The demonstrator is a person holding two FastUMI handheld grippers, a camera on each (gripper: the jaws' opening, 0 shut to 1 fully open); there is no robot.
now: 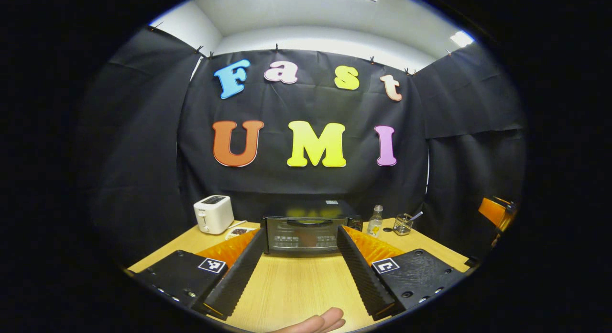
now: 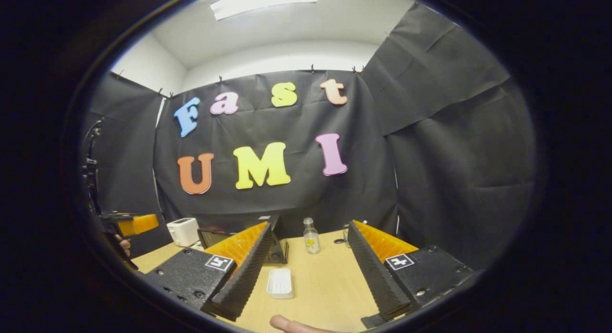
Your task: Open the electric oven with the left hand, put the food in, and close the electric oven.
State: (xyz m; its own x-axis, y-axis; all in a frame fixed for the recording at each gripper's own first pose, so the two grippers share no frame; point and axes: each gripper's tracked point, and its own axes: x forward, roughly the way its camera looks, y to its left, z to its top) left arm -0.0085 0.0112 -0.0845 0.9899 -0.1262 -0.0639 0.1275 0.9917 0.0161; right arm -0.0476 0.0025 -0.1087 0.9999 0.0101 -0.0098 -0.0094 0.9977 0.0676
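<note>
Both ribbed-fingered tools, left tool (image 1: 301, 271) and right tool (image 2: 311, 275), gape wide over the woodgrain desk (image 1: 296, 290); boxy glass-fronted oven (image 1: 306, 232) at twelve o'clock, door closed.

Spread right claw (image 2: 306, 271) above white tray (image 2: 280, 283)

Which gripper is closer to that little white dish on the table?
The right gripper: the white dish lies between its open fingers. The left gripper faces the oven instead.

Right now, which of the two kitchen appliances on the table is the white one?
The toaster, standing left of the oven in the left gripper view. It is small, white, with slots on top; the oven is black with a glass door.
</note>
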